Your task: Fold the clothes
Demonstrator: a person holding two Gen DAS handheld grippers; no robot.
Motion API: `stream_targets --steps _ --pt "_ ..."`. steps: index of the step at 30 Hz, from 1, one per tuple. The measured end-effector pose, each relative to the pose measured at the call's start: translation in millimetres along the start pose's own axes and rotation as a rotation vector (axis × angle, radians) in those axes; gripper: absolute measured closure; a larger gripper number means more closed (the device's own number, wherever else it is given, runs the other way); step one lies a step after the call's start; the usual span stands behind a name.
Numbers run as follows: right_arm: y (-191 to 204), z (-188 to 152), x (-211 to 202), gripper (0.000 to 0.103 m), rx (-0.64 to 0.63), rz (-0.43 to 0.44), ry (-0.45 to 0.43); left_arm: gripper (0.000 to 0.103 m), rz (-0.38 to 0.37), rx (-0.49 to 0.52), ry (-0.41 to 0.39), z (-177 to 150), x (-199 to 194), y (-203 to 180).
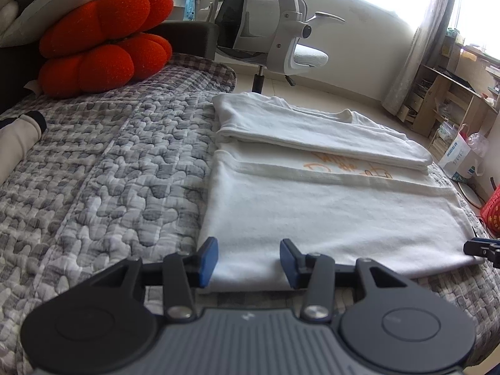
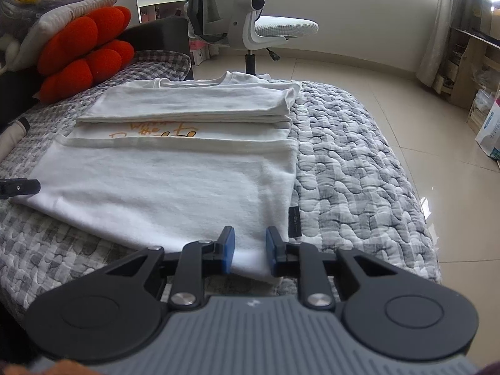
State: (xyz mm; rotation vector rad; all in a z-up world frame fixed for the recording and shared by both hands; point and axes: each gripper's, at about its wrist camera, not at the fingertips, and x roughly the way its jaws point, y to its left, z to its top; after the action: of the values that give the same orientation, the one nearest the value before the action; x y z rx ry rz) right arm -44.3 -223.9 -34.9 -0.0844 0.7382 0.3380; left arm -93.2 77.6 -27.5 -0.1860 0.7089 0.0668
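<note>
Two grippers, left (image 1: 248, 261) and right (image 2: 250, 251), sit spread apart at the shirt's (image 1: 328, 206) 6 o'clock hem, one per corner, gripping nothing. Shirt lies on the quilt (image 1: 109, 172), part-folded, collar end doubled over at 12, probably so the hem lifts evenly.

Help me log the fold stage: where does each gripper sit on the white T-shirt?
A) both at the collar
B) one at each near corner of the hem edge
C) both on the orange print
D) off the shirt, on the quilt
B: the left gripper and the right gripper each straddle a near corner of the white T-shirt, open.
</note>
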Motion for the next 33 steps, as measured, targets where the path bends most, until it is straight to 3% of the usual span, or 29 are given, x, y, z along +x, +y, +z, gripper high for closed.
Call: stream_targets --steps 24,26,27,33 --pt "-20 0 -5 0.088 0.083 0.003 -0.002 0.058 0.021 0.048 -0.006 -3 0 -6" --pt "-20 0 -4 0.080 0.070 -0.063 -0.001 0.058 0.026 0.059 -0.007 -3 0 -8" --pt "-21 0 -3 0.068 0.071 -0.083 -0.001 0.058 0.031 0.067 -0.007 -4 0 -9" --pt "-21 -1 -10 0.066 0.061 -0.099 -0.047 0.057 0.072 0.118 -0.018 -5 1 -18"
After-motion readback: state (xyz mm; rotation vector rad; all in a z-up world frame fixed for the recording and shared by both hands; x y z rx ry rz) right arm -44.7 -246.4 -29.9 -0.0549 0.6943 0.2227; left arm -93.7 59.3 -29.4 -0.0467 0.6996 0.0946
